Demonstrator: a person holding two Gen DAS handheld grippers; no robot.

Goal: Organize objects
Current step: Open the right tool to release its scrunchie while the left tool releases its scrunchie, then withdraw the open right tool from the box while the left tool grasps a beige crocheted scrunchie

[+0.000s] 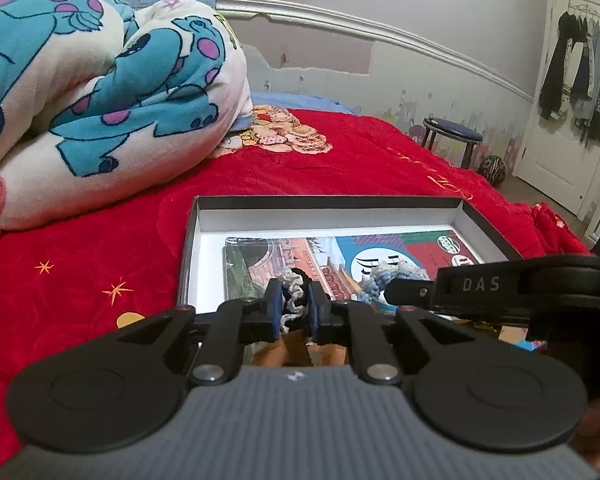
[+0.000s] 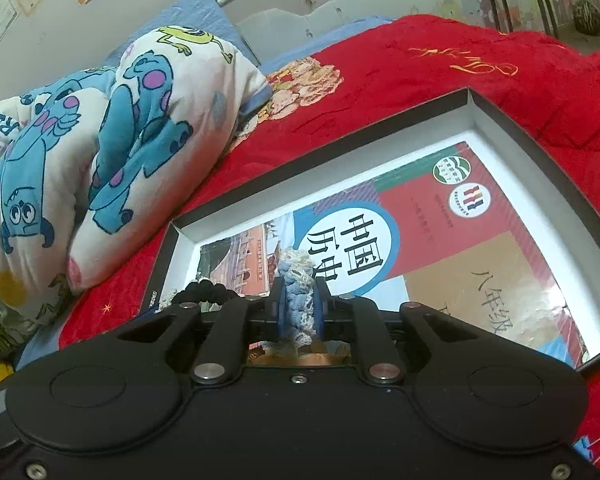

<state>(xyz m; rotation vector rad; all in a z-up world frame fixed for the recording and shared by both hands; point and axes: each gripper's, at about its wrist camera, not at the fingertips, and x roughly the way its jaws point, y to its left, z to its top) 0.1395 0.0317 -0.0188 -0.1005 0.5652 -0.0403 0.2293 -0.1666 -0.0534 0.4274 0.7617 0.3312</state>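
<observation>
Right tool (image 2: 298,304): "DAS", perhaps.

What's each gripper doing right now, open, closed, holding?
Left gripper: open, black-and-white scrunchie loose between its fingers.
Right gripper: closed on the blue scrunchie.

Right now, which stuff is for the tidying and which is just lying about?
For the tidying: box; book; blue scrunchie in the right claw; black-and-white scrunchie between the left claw fingers.
Lying about: monster blanket; stool; ball.
</observation>
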